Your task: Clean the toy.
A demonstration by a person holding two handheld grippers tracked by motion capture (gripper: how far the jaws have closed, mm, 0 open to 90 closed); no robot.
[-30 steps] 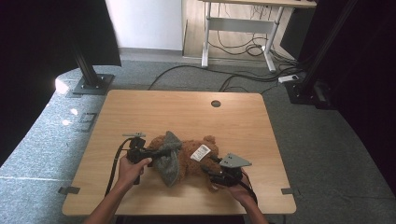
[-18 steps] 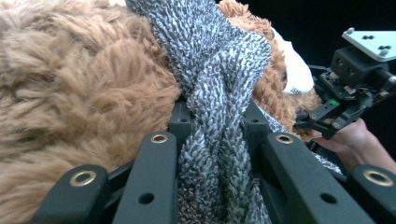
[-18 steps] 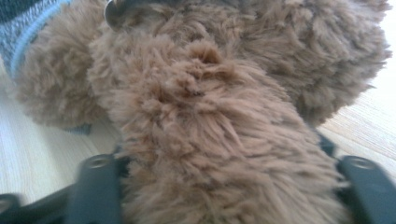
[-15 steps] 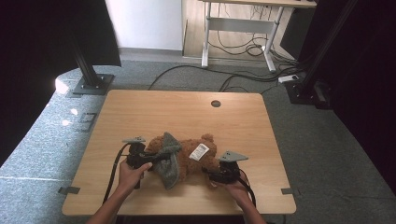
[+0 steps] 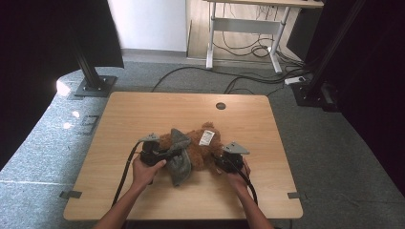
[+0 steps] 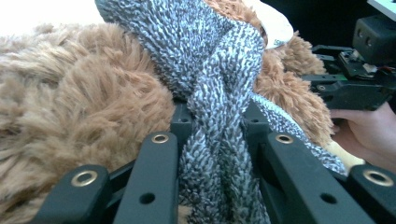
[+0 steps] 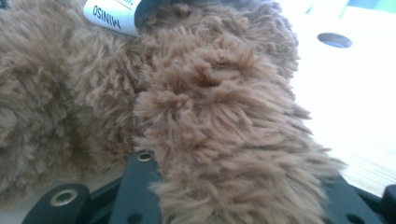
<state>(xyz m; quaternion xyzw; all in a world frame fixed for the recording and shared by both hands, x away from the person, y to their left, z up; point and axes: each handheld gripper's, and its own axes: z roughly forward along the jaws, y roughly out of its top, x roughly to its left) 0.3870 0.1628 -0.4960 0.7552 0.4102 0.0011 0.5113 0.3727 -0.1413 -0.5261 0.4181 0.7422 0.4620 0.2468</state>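
A brown plush bear point(image 5: 198, 148) lies on the wooden table point(image 5: 143, 114), with a white tag point(image 5: 207, 137) on top. A grey knitted cloth point(image 5: 180, 164) drapes over its left side. My left gripper point(image 5: 177, 153) comes in from the left. In the left gripper view it point(image 6: 215, 121) is shut on a bunched strip of the knit point(image 6: 210, 60), with the bear's fur point(image 6: 70, 107) beside it. My right gripper point(image 5: 217, 162) sits at the bear's right side. Its jaws point(image 7: 233, 163) have just been closing, and a thick furry limb point(image 7: 210, 93) fills the gap between them.
A round cable hole point(image 5: 220, 105) sits near the table's far edge. Black stand bases rest on the floor at far left point(image 5: 93, 86) and far right point(image 5: 313, 93). A desk frame and loose cables point(image 5: 248, 50) lie beyond. The right hand point(image 6: 369, 135) appears in the left gripper view.
The right gripper has moved forward into the bear and closed around its limb. The left gripper has shifted slightly right with the knit. The bear's tag now sits farther from me.
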